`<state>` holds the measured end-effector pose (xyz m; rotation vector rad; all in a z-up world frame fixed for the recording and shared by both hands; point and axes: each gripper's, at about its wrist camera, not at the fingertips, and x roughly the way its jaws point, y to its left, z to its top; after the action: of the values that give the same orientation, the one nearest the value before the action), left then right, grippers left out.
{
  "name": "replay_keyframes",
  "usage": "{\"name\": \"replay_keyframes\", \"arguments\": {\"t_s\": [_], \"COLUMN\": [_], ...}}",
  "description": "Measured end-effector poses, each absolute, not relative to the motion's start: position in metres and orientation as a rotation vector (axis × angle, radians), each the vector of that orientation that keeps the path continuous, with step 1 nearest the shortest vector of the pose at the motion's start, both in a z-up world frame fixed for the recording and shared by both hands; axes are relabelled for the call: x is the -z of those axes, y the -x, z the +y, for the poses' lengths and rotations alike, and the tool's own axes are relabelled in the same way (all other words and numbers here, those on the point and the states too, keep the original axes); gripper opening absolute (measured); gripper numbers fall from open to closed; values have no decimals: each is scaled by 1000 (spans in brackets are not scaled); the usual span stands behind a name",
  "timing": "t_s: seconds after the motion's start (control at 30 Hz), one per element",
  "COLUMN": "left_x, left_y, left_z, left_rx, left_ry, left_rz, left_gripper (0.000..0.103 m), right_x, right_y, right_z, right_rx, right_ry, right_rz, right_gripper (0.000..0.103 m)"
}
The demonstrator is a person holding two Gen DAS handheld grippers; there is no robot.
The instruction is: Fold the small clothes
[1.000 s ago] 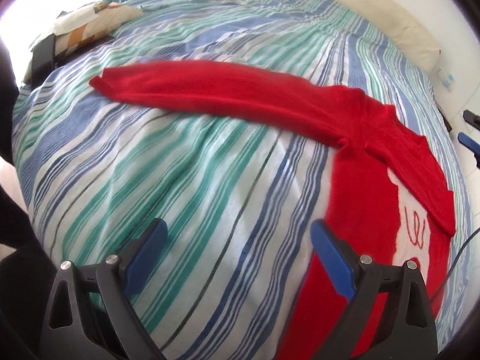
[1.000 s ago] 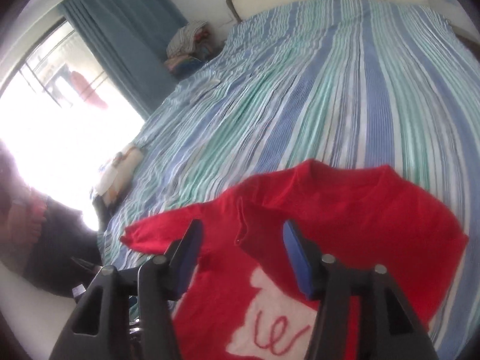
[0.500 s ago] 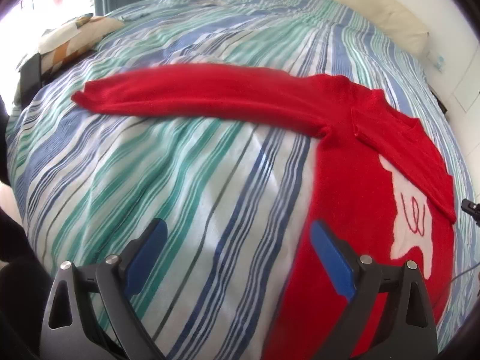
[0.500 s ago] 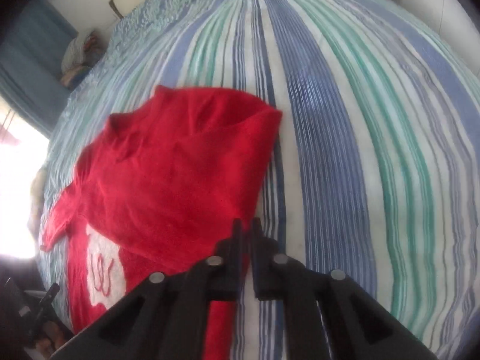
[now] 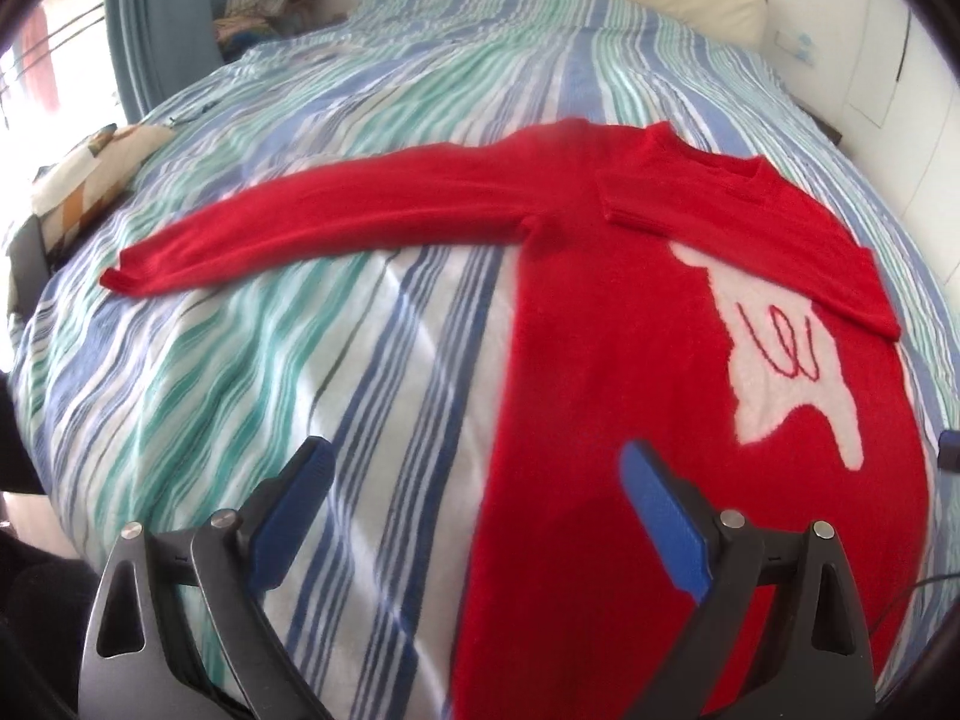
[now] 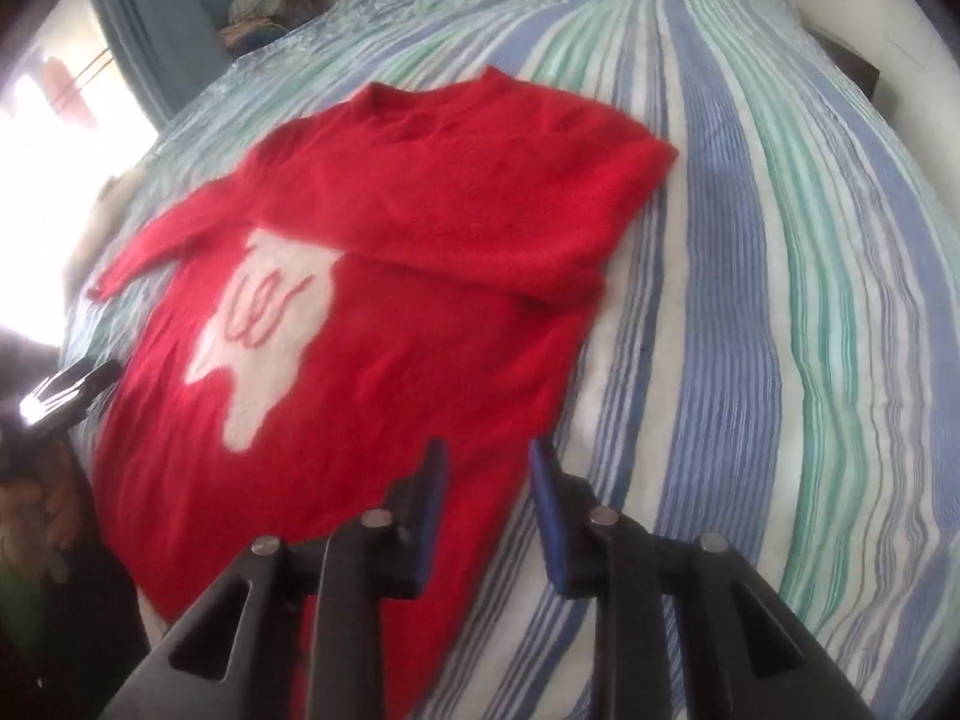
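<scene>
no readable text; only a red looping squiggle on the sweater's (image 5: pixel 600 330) white patch (image 5: pixel 786 360).

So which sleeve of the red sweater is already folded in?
The sleeve nearer the right gripper is folded across the sweater's chest. The other sleeve lies stretched out straight on the striped bed.

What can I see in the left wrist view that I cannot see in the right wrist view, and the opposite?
Only the left wrist view shows the long sleeve stretched out flat across the bed, and the left gripper, open over the bedspread.

Only the right wrist view shows the other sleeve folded across the chest up to the right edge, and the right gripper, open and empty.

Both show the red sweater with its white patch on the striped bedspread.
</scene>
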<state>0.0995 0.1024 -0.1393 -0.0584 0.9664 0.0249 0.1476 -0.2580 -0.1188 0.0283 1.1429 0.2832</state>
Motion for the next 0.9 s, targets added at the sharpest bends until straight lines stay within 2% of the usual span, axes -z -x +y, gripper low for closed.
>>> {"name": "replay_keyframes", "arguments": {"t_s": [0.13,0.27,0.33,0.43,0.63,0.7,0.73,0.9], "left_x": [145,170,174,175,177,177,176,152], "left_y": [-92,-86,-80,-78,-78,-77,-78,-76], "left_z": [78,52,46,46,54,52,52,51], "left_rx": [37,81,63,54,51,43,35,24], "left_ry": [4,-102,-149,-156,-102,-109,-109,-88], "left_rz": [991,1089,1065,1058,1068,1068,1077,1095], "left_gripper": [97,97,99,101,103,103,103,102], "right_x": [122,176,178,173,136,127,125,115], "right_y": [-88,-24,1,18,40,44,43,37], "right_z": [-221,-195,-194,-202,-222,-228,-228,-229], "right_rx": [-448,-462,-429,-389,-279,-250,-235,-223], "right_ry": [-13,69,94,54,-8,-60,-78,-92], "right_rz": [1199,1318,1266,1284,1095,1020,988,915], "right_gripper": [34,35,36,36,37,44,44,44]}}
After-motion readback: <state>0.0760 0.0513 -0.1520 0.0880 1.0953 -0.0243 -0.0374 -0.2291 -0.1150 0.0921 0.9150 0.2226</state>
